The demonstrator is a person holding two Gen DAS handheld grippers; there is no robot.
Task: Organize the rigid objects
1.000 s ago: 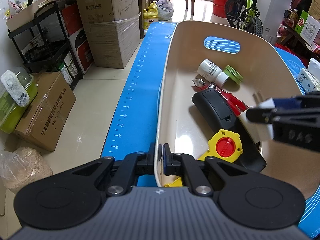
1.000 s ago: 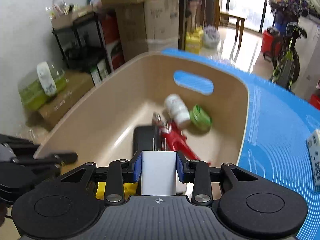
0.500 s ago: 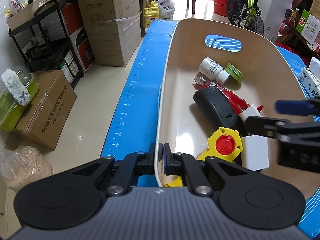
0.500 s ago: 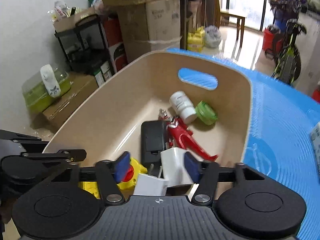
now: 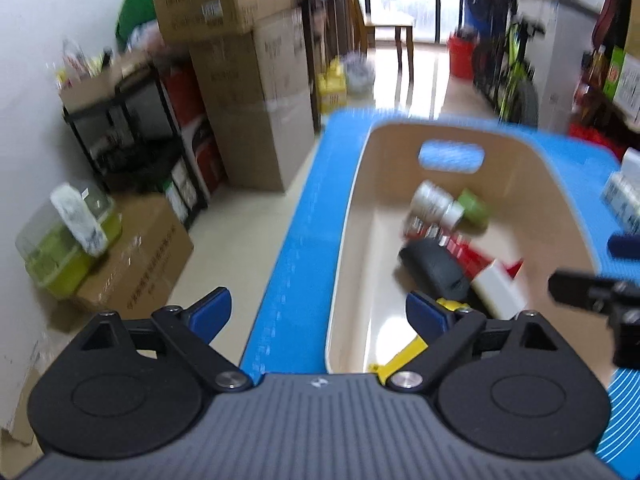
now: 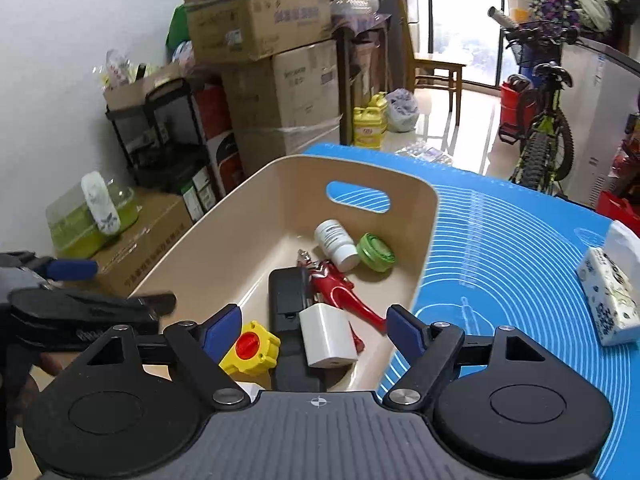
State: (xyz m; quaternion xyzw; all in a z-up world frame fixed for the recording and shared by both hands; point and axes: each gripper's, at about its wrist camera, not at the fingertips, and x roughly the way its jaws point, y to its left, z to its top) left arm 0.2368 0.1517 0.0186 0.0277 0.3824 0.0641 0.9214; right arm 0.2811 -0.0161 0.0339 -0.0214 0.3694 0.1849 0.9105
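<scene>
White charger (image 6: 328,336) now out of right claw (image 6: 316,330)

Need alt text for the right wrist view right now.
The right gripper, fingers apart and empty, hangs over a beige bin holding a white charger, black remote, red toy, yellow cap, white bottle and green tin.

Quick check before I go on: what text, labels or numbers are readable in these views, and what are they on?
None reads clearly.
Cardboard boxes: printed characters, too small.
Yellow jug: red label, illegible.
White bottle: label print too small.
Blue mat: ruler marks, blurred.
Tissue pack: pattern only.
</scene>
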